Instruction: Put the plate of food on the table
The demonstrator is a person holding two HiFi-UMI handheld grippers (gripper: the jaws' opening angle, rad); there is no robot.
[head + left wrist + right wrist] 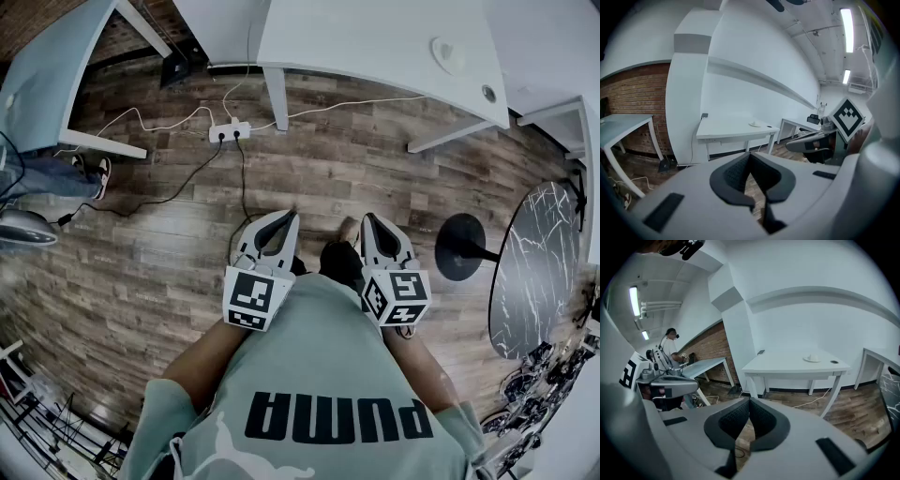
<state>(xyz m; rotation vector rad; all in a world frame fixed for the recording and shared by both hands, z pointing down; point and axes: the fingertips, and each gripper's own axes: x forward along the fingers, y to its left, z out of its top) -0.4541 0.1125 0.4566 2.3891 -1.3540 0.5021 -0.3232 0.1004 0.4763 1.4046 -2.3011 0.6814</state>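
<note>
Left gripper (750, 155): its fingers (735, 174) are fully closed, the ribbed pads meeting at the tips, with nothing between them. Right gripper (750, 401): its fingers (733, 420) are likewise pressed together and hold nothing. In the head view both grippers sit side by side just in front of the person's torso, pointing forward and somewhat down over the wooden floor (356, 169), and touch nothing.

The plate (448, 53), small and white with a low pale mound on it, lies on the white counter (375, 47) ahead. It is near the counter's right end, set back from the near edge and close to a round hole (487, 93) in the top.

Open room: bare floor stretches between the grippers and the counter's legs. A power strip (230, 131) and trailing cables (178, 192) lie toward the left. A marble-topped round table (536, 267) and its black disc base (461, 247) stand close on the right. Another person (671, 350) stands at a grey table (47, 75) on the far left.
</note>
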